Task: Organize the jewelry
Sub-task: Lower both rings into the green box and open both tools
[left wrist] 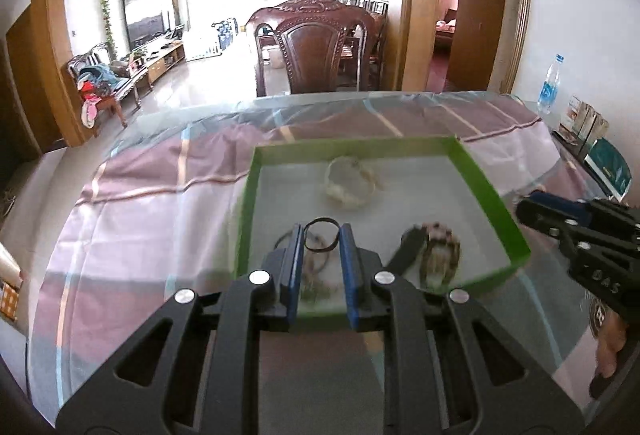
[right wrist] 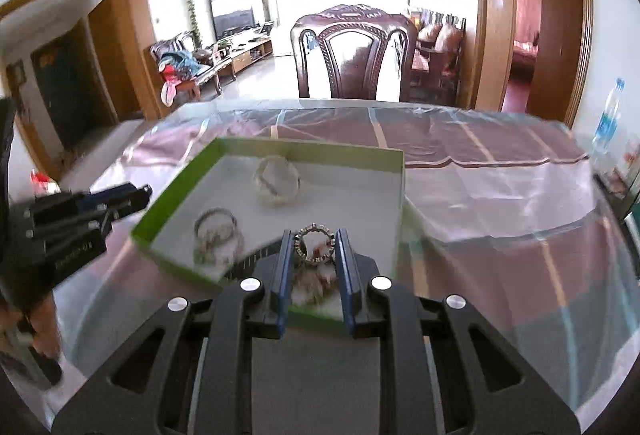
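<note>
A large table [left wrist: 152, 195] with a pink striped cloth under clear plastic film carries the landmark here: a shallow green-walled cardboard tray [left wrist: 484, 191] with a pale floor. Toward the far wall of the tray lies a whitish beaded bracelet [left wrist: 351, 183]. Near its front wall lie a heap of thin bangles [right wrist: 216, 235] and a brown beaded bracelet [left wrist: 440, 255].

Above the front part of the tray, the left gripper [left wrist: 321, 237] is narrowed on a thin black ring-shaped band [left wrist: 321, 237] and holds it upright. The right gripper [right wrist: 314, 245] is likewise closed on a studded metal ring-shaped bracelet [right wrist: 314, 245].

I judge the task to be in the middle: two pieces are lifted and not yet placed, and the pieces inside the tray are unsorted.

On the side of the right gripper some white letters are visible, but they are too blurred to read. The label of the plastic water bottle [left wrist: 550, 85] beyond the tray is unreadable too.
</note>
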Available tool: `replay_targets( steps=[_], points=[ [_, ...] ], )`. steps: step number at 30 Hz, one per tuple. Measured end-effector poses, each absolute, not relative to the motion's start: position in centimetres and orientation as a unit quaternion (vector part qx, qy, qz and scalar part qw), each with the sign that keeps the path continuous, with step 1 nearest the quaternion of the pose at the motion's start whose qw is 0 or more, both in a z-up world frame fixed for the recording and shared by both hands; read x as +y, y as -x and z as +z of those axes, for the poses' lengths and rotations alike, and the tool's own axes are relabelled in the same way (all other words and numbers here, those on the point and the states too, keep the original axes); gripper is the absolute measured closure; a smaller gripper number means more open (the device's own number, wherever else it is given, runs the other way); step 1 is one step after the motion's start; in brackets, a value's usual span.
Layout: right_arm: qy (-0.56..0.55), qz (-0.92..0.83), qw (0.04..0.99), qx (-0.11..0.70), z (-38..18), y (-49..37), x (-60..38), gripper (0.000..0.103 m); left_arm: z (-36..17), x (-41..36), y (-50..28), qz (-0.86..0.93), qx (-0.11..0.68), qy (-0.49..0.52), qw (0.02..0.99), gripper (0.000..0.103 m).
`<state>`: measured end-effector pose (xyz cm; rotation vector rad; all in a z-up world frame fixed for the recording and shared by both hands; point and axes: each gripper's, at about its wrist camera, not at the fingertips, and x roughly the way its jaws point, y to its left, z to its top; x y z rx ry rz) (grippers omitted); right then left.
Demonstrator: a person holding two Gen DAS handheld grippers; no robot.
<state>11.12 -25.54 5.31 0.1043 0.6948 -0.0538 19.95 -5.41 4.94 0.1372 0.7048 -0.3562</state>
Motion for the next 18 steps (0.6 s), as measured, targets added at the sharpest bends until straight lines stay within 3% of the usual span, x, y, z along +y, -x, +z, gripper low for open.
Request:
replay_targets(
  steps=[7,8,10,18],
  points=[
    [-0.048,-0.033,0.911,0.407,0.8,-15.1,-26.0,0.079,1.1,-7.3,-24.5,-0.153,0.387,-0.061,0.907,0.083],
    [-0.050,-0.033,0.909,0.412,0.4,-15.1,-26.1,0.077,0.7,-7.3,-24.6,-0.153,0.392,-0.056,0.906,0.076],
    [-0.059,-0.034,0.909,0.411,0.5,-14.4,-26.4,0.065,0.2,-6.8,-24.8,-0.151,0.402,-0.042,0.902,0.062],
    [-0.040,-0.061,0.934,0.351,5.5,-6.7,-25.4,0.029,3.2,-4.2,-18.8,-0.144,0.360,-0.033,0.921,0.041]
  ],
)
